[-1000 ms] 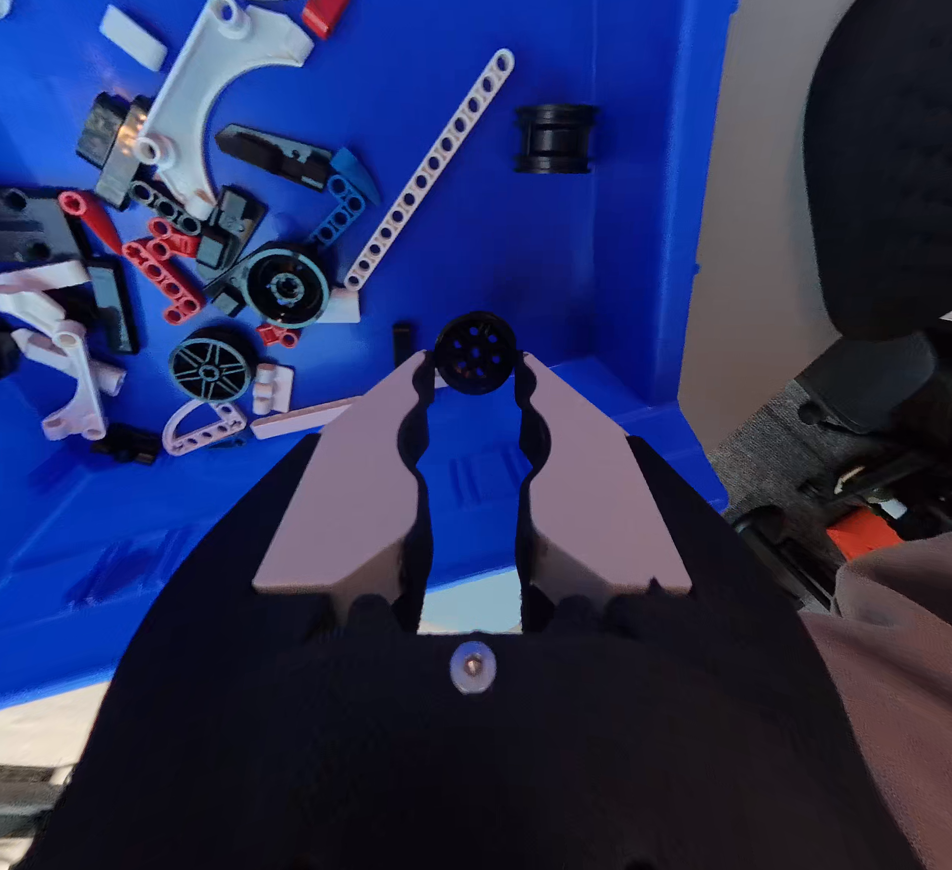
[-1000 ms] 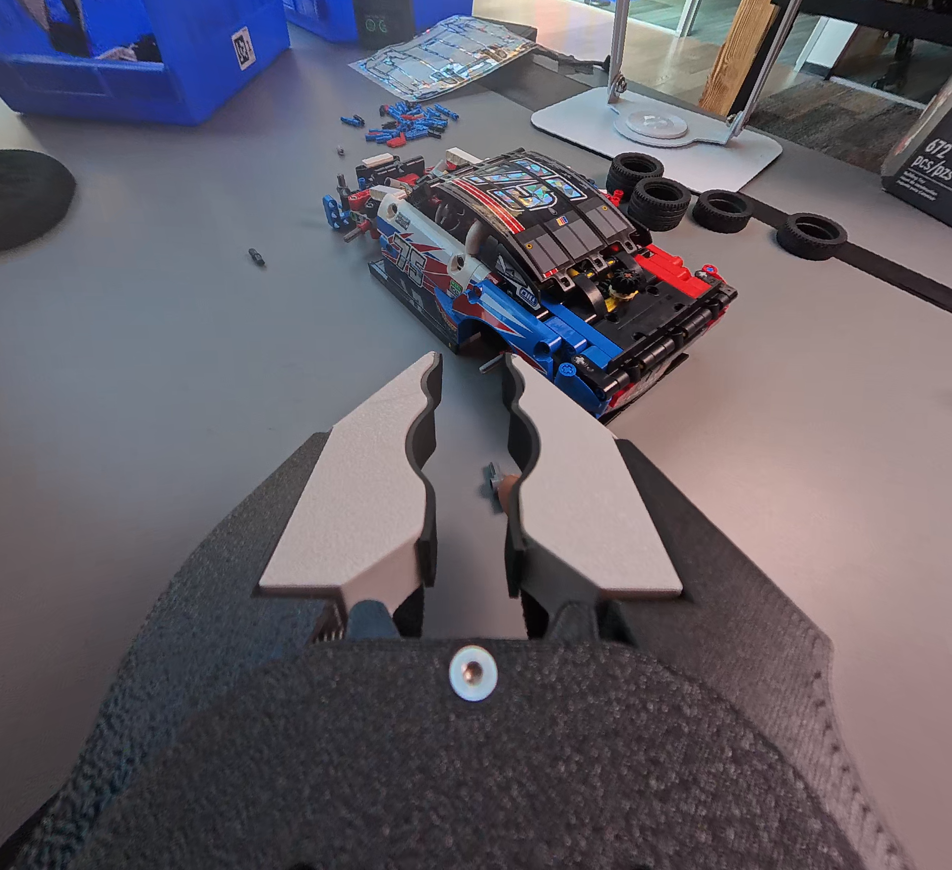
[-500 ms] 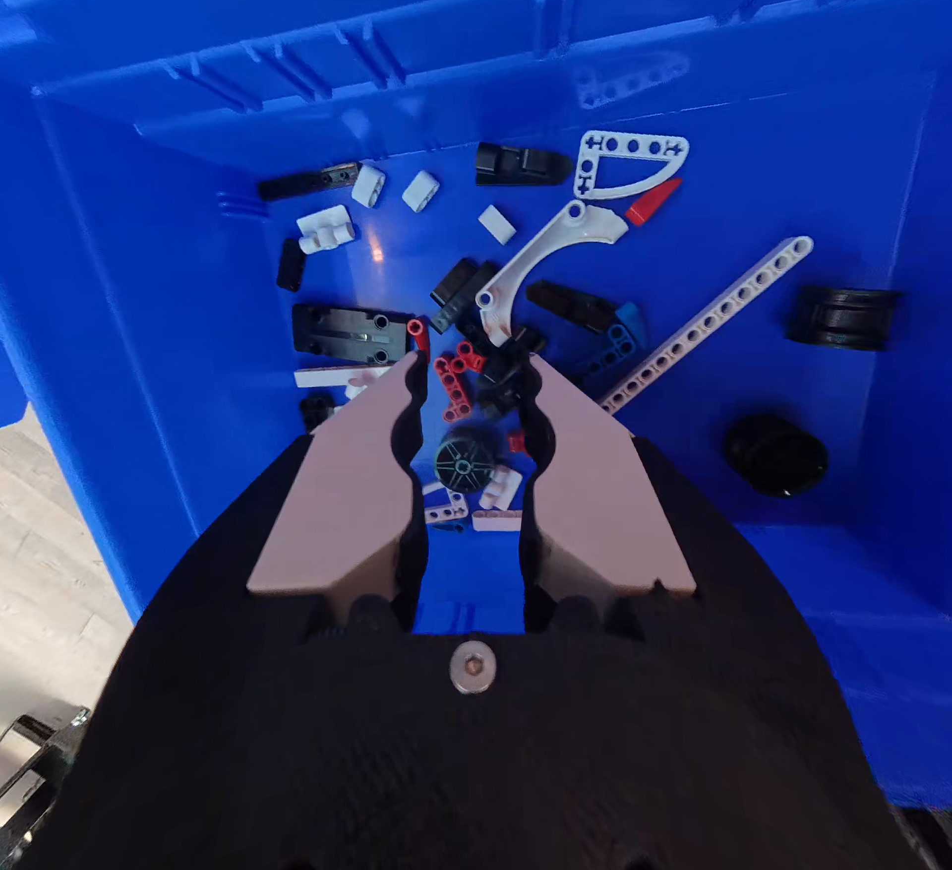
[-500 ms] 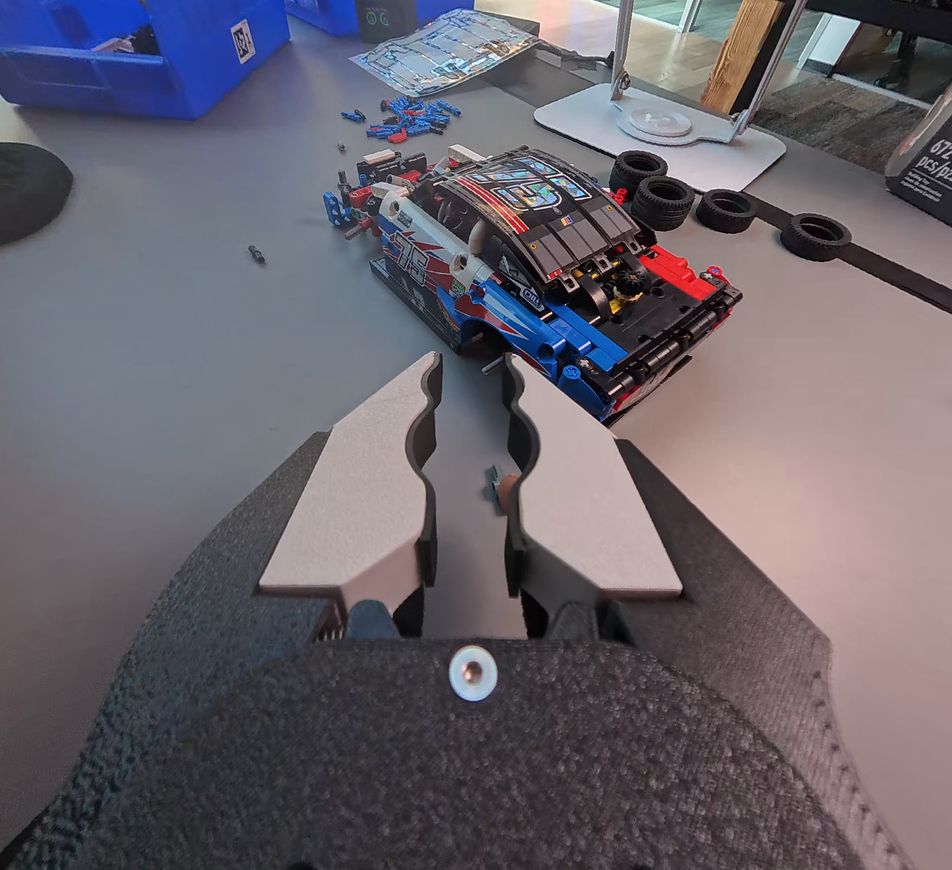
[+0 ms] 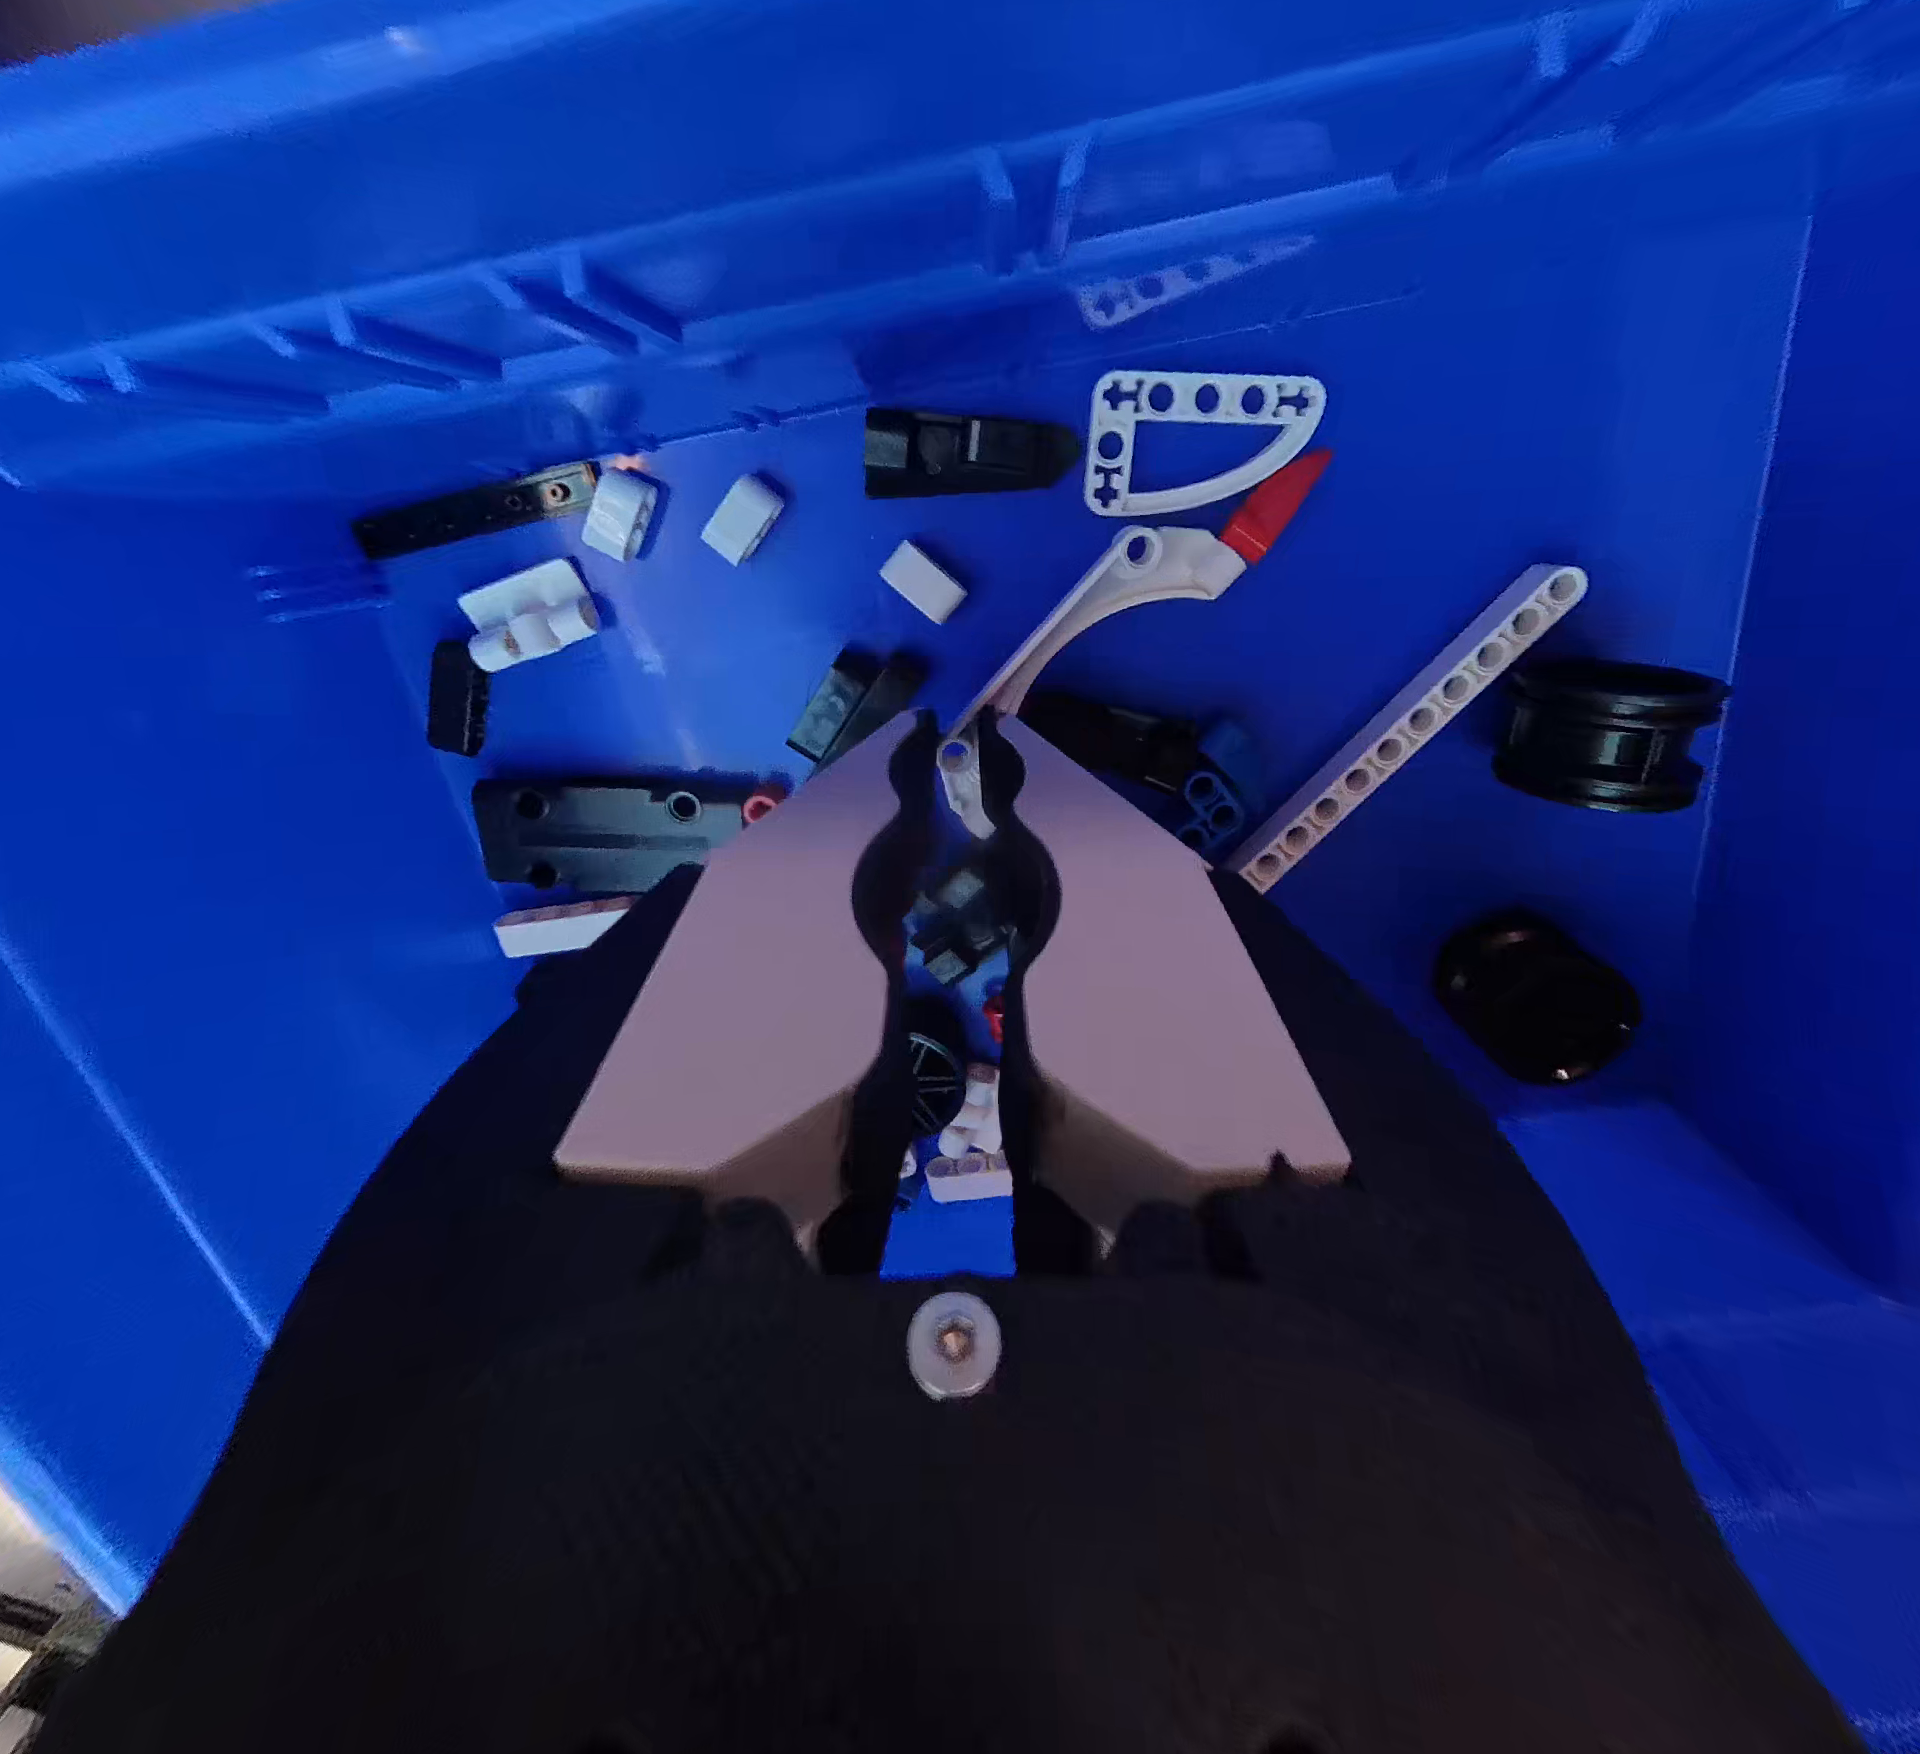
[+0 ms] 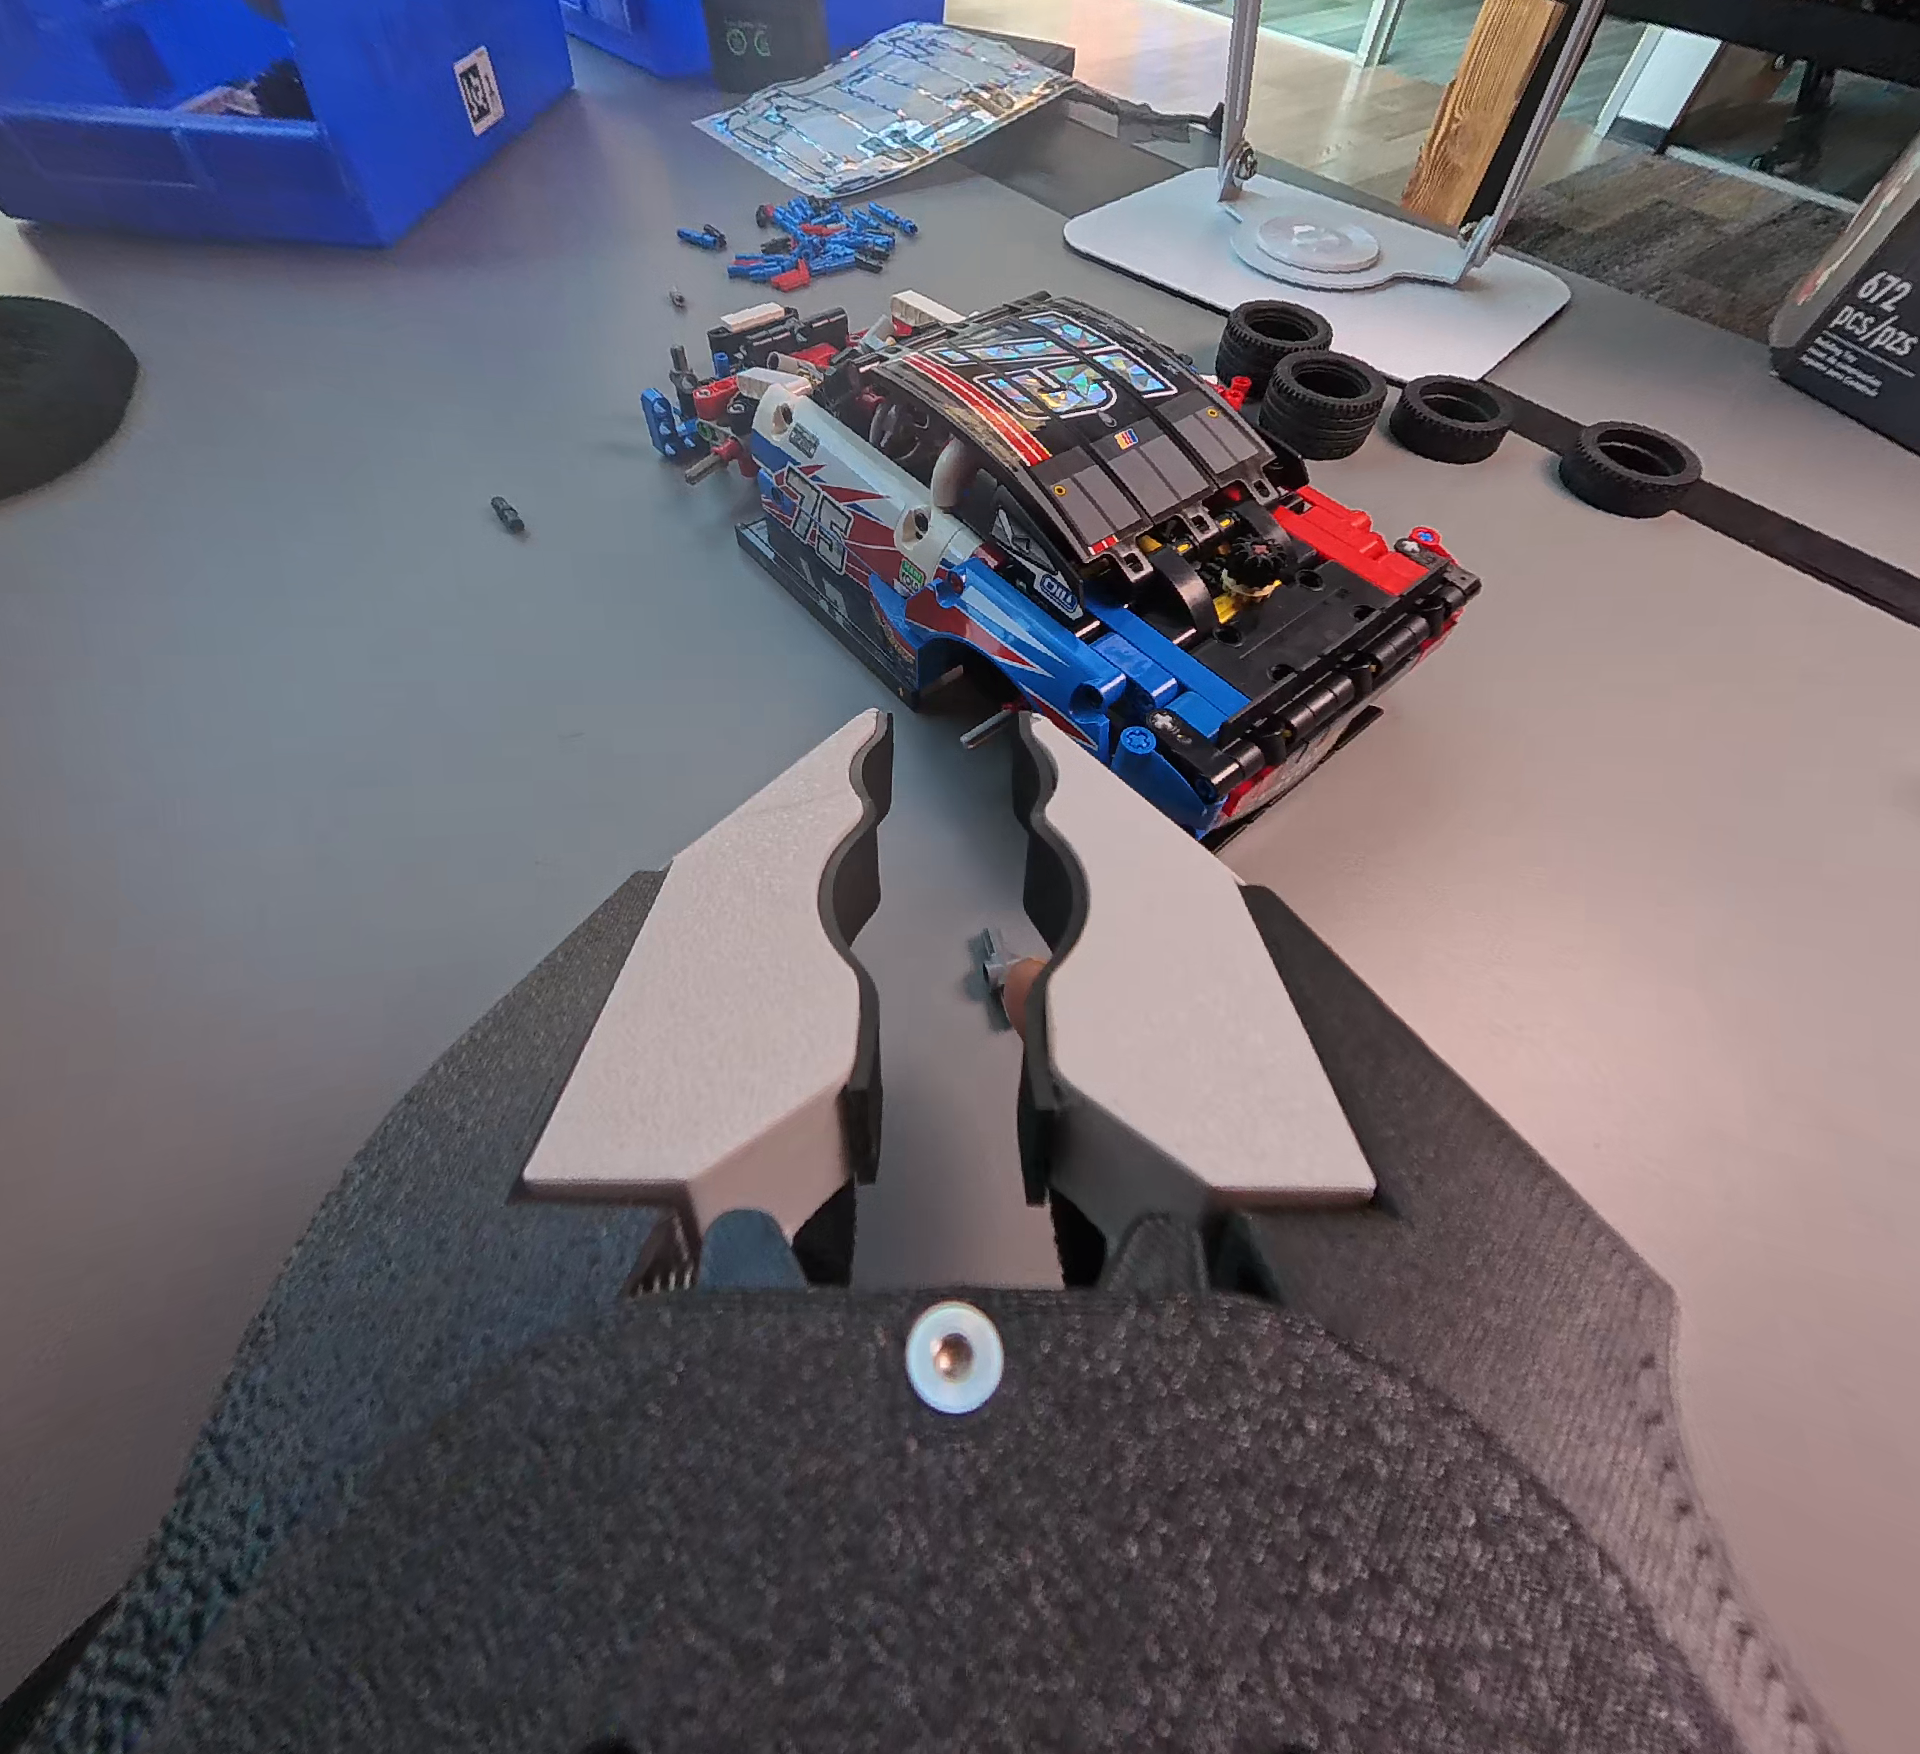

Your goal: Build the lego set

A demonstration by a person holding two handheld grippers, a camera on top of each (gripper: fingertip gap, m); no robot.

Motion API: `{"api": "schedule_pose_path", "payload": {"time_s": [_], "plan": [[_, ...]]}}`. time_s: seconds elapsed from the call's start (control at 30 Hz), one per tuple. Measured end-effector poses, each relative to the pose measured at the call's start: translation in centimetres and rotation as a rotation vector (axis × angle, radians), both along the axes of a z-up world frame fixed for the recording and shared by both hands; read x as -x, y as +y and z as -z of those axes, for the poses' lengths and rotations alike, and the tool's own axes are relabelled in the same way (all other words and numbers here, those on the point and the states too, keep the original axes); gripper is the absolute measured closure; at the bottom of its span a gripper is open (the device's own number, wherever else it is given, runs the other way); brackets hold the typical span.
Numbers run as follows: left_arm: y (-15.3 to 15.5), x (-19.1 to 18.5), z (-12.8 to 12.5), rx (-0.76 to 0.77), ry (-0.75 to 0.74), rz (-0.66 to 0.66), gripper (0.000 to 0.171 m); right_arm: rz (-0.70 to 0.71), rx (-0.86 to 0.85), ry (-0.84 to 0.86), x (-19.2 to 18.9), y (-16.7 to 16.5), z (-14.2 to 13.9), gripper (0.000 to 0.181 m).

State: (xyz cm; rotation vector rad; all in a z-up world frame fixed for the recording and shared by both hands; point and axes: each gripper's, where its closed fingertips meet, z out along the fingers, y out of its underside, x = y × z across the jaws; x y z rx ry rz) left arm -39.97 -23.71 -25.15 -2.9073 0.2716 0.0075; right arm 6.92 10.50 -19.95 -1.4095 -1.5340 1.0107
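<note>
Two tongs show: left tongs (image 5: pixel 958 748) nearly closed around a white curved piece (image 5: pixel 1081 624) inside the blue bin (image 5: pixel 935 177); right tongs (image 6: pixel 954 738) open, empty, car (image 6: pixel 1049 520) at 12 o'clock.

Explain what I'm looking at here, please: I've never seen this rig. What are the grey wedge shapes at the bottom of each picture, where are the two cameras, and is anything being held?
No robot arm here: a person holds a two-finger gripper in each hand, and each gripper carries a camera looking forward along its fingers. The grey wedges are those fingers.

The left wrist view looks down into a blue bin of loose Lego parts: a long white beam, a black wheel hub, a curved white arch piece. The left gripper has nearly closed on the lower end of that arch; a firm grip cannot be confirmed.

The right wrist view looks across a grey table. The right gripper is open and holds nothing. Ahead lie the half-built race car, four black tyres, a pile of small blue pins and a sticker sheet.
</note>
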Motion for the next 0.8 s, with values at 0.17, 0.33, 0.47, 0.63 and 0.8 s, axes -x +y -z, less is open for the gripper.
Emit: {"api": "schedule_pose_path", "payload": {"time_s": [0.17,0.33,0.47,0.63,0.8], "plan": [[-2.1,-3.8,-1.6,-0.008,-0.174,-0.011,0.166,-0.003,-0.003,0.000,-0.1,-0.1,0.0,0.161],[-5.5,-7.6,-1.7,0.069,-0.250,0.043,0.148,-0.010,-0.002,-0.001,-0.1,-0.2,0.1,0.161],[-4.5,-4.6,-3.3,-0.068,-0.107,-0.044,0.141,-0.017,-0.004,-0.008,0.1,-0.3,0.2,0.161],[-6.4,-2.3,-1.4,0.116,-0.002,-0.092,0.127,-0.014,-0.007,-0.005,0.1,-0.3,0.0,0.161],[-6.2,-2.7,0.2,0.214,0.017,-0.055,0.141,-0.004,-0.009,0.001,0.0,-0.2,-0.1,0.161]]}}
